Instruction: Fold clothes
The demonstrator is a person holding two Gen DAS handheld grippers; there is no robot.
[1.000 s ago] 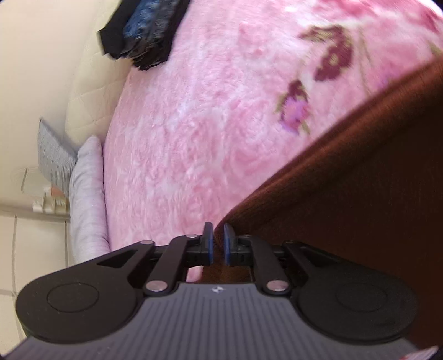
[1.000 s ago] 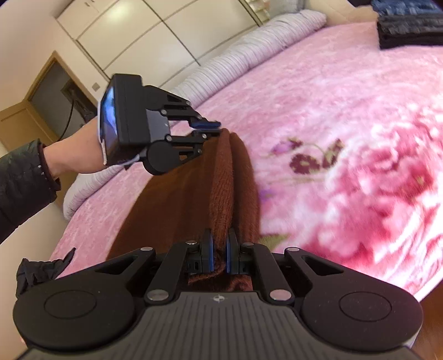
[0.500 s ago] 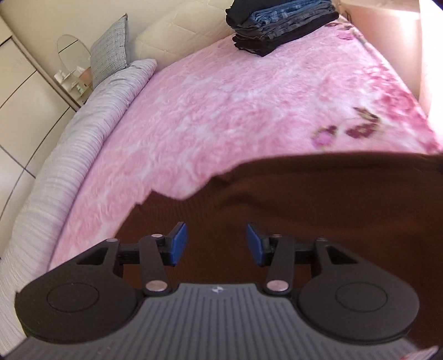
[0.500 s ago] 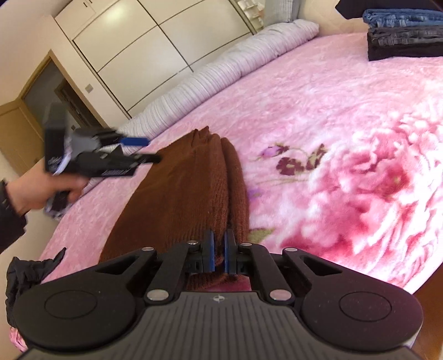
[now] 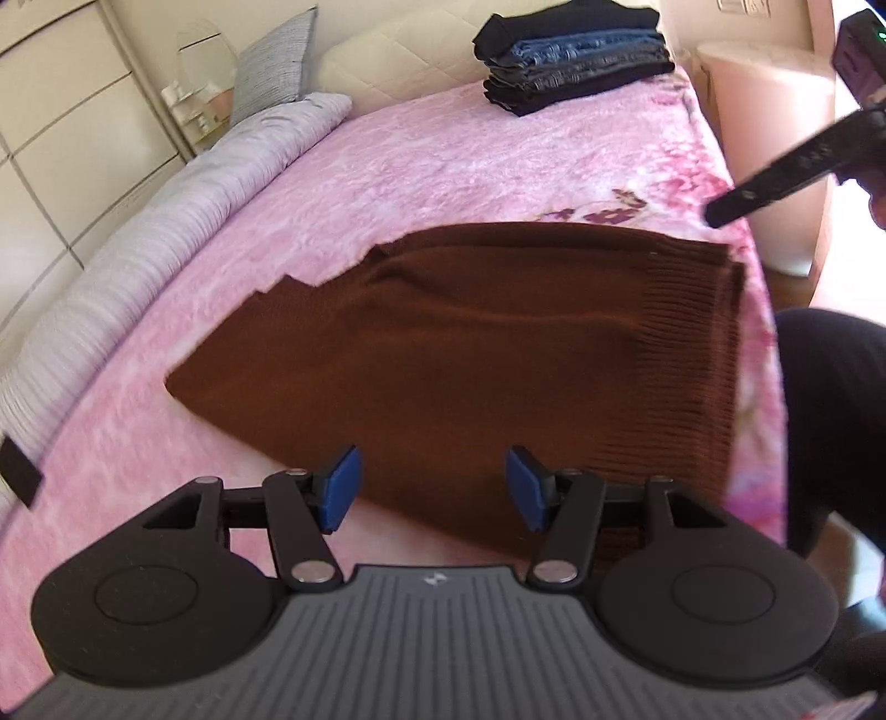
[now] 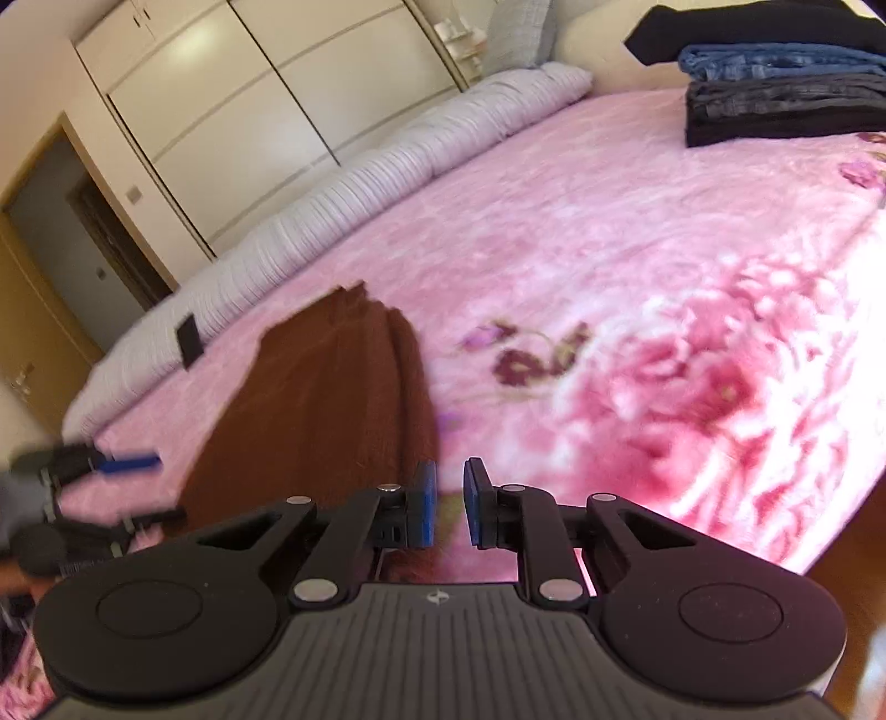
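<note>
Left wrist view: brown sweater (image 5: 487,343) lies folded flat on pink bed blanket (image 5: 454,160), w/ ribbed hem toward bed's right edge. Left tool (image 5: 432,487) hangs above sweater's near edge, jaws wide & just been opening, nothing between pads; right tool (image 6: 448,501), seen from right wrist view, stands at sweater's end w/ jaws just parted to a narrow gap, no cloth pinched. Folded clothes stack (image 5: 576,50) sits at far end of bed, well apart from sweater.

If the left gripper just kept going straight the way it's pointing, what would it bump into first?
Most likely the brown sweater lying folded on the pink blanket. The open left gripper points down at it, though depth is hard to judge.
</note>
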